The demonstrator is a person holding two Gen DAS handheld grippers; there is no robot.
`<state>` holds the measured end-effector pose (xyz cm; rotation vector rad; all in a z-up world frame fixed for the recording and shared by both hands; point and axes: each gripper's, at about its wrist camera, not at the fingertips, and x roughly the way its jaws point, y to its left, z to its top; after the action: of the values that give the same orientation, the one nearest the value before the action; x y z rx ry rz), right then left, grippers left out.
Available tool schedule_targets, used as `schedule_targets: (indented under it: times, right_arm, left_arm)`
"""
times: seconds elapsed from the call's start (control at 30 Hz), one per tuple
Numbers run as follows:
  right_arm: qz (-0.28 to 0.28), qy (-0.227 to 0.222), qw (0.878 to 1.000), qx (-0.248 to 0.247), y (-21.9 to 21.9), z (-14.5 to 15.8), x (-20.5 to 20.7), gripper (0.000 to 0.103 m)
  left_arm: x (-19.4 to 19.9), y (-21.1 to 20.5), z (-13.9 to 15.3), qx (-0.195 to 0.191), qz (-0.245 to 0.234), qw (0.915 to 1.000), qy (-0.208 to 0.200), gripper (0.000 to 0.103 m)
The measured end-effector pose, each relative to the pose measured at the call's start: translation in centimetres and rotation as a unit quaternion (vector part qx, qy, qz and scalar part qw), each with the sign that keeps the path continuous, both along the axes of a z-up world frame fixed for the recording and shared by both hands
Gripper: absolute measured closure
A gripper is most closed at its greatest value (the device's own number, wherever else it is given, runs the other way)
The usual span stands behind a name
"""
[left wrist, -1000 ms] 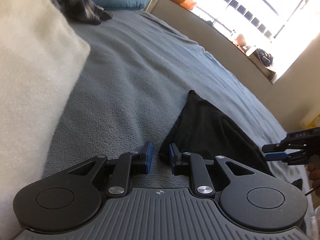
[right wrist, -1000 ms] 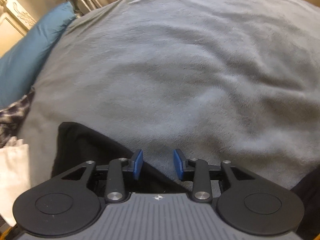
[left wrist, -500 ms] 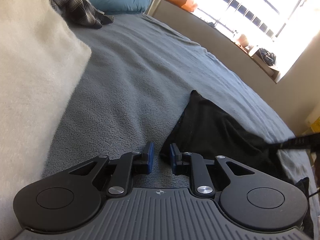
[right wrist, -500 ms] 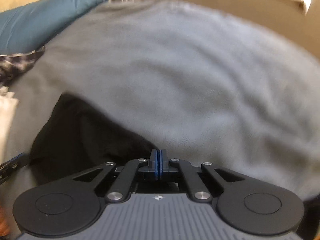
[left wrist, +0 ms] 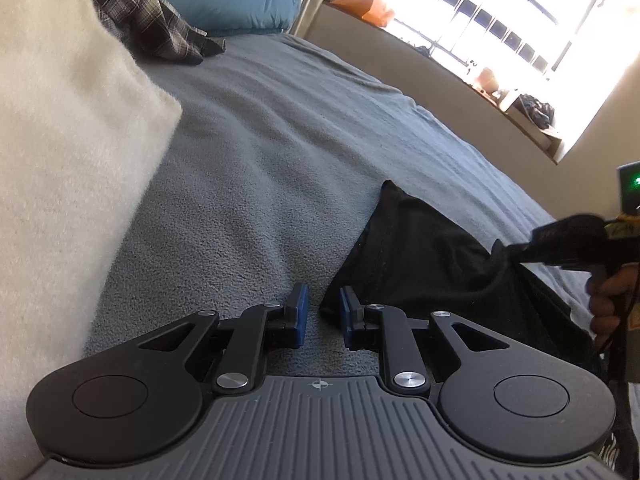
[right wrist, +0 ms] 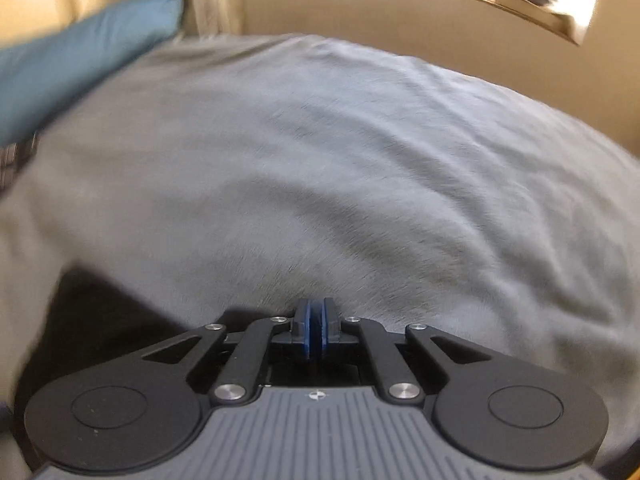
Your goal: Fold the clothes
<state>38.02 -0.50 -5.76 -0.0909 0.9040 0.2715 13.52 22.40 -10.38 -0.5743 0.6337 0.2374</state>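
The black cloth garment [left wrist: 424, 256] lay on the grey fleece bed blanket [left wrist: 280, 168]. The left gripper [left wrist: 322, 316] hovered at the garment's near corner, jaws apart with nothing between them. The right gripper [right wrist: 315, 334] had its jaws together, pinching the garment's raised far edge, as the left wrist view showed.

No readable text anywhere; a yellow tag [left wrist: 622, 229] may carry blurred handwriting.
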Motion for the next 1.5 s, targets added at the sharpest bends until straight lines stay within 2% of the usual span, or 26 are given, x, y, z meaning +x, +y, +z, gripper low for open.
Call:
schedule_targets:
  times: [0.1,0.17,0.23,0.3,0.43,0.53,0.7,0.8,0.97,1.07,1.13,1.17,1.4,1.5]
  right_arm:
    - [-0.045,0.013,0.996,0.076,-3.3,1.9,0.7,0.088]
    - [-0.039,0.040,0.989,0.135,-4.8,3.1,0.8,0.088]
    - [-0.016,0.057,0.986,0.158,-4.8,4.3,0.7,0.088]
    - [0.018,0.084,0.984,0.158,-3.3,4.9,0.8,0.086]
    - [0.107,0.109,0.982,0.114,2.7,5.2,0.1,0.068]
    - [0.167,0.097,0.979,0.062,7.8,4.8,-0.9,0.062]
    - [0.225,0.079,0.971,-0.004,13.1,2.8,-1.7,0.062]
    - [0.246,0.080,0.966,-0.023,14.3,2.0,-1.7,0.062]
    - [0.266,0.089,0.959,-0.043,15.7,0.4,-1.6,0.062]
    - [0.268,0.088,0.958,-0.058,16.1,-0.4,-1.7,0.070]
    - [0.271,0.084,0.957,-0.066,16.3,-0.9,-1.9,0.097]
    - [0.274,0.079,0.956,-0.069,16.5,-0.8,-2.1,0.100]
    - [0.283,0.034,0.957,-0.052,17.9,0.1,-2.7,0.102]
    - [0.289,0.030,0.955,-0.057,19.1,-0.8,-3.1,0.102]
  left_arm:
    - [-0.3,0.6,0.0,-0.022,0.002,0.9997,-0.006,0.084]
    - [-0.7,1.1,0.1,-0.043,0.007,0.9990,-0.009,0.085]
    - [-1.2,1.3,0.4,-0.042,0.014,0.9990,-0.009,0.085]
    - [-1.8,1.2,0.8,-0.036,0.018,0.9991,-0.015,0.085]
    - [-1.8,1.1,0.9,-0.037,0.012,0.9991,-0.020,0.085]
    - [-1.2,1.3,0.4,-0.046,0.009,0.9988,-0.013,0.085]
    - [-0.9,0.9,0.1,-0.026,0.005,0.9996,-0.008,0.085]
    - [-0.8,0.4,0.2,-0.008,0.004,1.0000,-0.005,0.086]
    - [-0.9,0.3,0.0,-0.004,0.007,0.9999,-0.007,0.093]
    - [-1.0,0.2,-0.1,0.005,0.013,0.9999,-0.005,0.099]
    - [-1.0,0.1,-0.2,0.012,0.014,0.9998,-0.004,0.101]
    - [-1.1,-0.1,-0.2,0.016,0.014,0.9998,-0.005,0.101]
    - [-1.3,-0.3,0.0,0.019,0.019,0.9996,-0.007,0.103]
    - [-1.5,-0.1,0.1,0.009,0.023,0.9997,-0.007,0.103]
